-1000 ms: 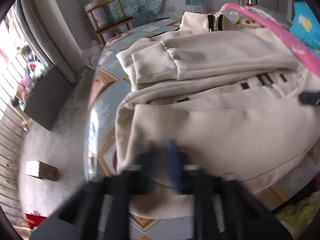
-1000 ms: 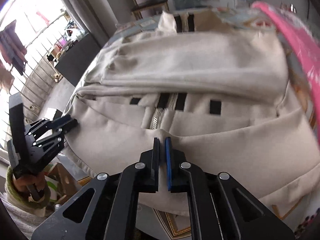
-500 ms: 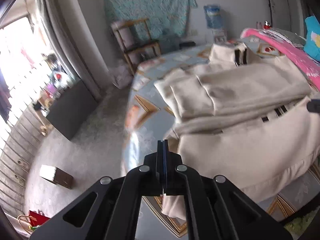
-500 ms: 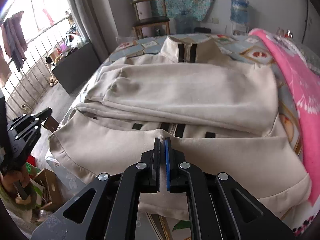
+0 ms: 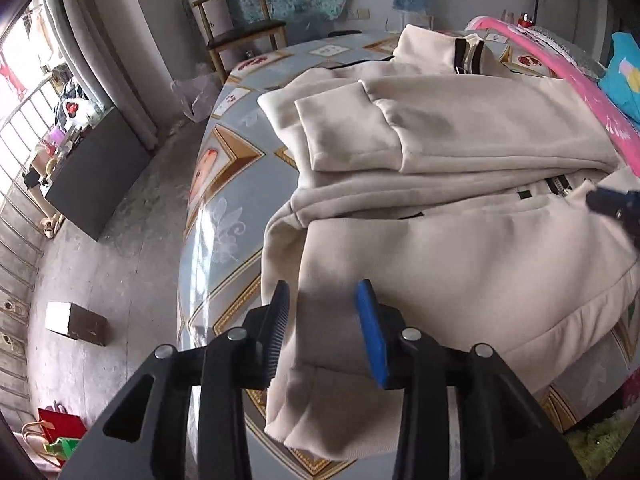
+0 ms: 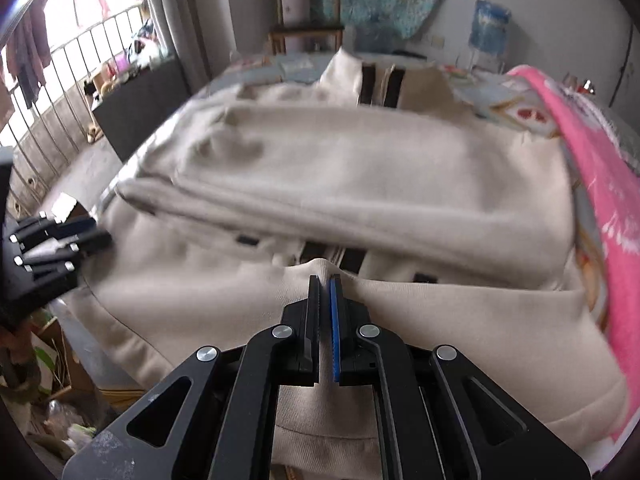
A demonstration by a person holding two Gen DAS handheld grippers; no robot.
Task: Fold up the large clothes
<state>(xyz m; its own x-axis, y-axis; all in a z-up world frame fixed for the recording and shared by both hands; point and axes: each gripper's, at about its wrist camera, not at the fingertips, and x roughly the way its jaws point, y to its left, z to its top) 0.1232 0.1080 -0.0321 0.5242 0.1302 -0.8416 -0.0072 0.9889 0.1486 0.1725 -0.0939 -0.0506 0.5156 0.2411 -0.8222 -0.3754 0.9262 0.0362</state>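
Note:
A large cream zip jacket [image 5: 460, 240] lies on the patterned table [image 5: 224, 216], sleeves folded across its chest, bottom part folded up. My left gripper [image 5: 324, 296] is open, its jaws apart over the jacket's near left corner at the table edge. It also shows in the right wrist view [image 6: 60, 240] at the left. My right gripper [image 6: 325, 280] is shut on a pinch of the jacket's folded hem [image 6: 320, 266] near the zip. Its tip shows in the left wrist view [image 5: 612, 200] at the right.
A pink blanket [image 6: 592, 184] lies along the table's right side, with a teal item [image 5: 624, 76] beyond it. A wooden chair [image 5: 240, 36] stands behind the table. A dark cabinet [image 5: 96, 176] and a small box [image 5: 76, 322] are on the floor at left.
My left gripper was shut half a second ago and has opened, moving right over the jacket's near left corner. My right gripper stays shut on the hem and has moved it forward.

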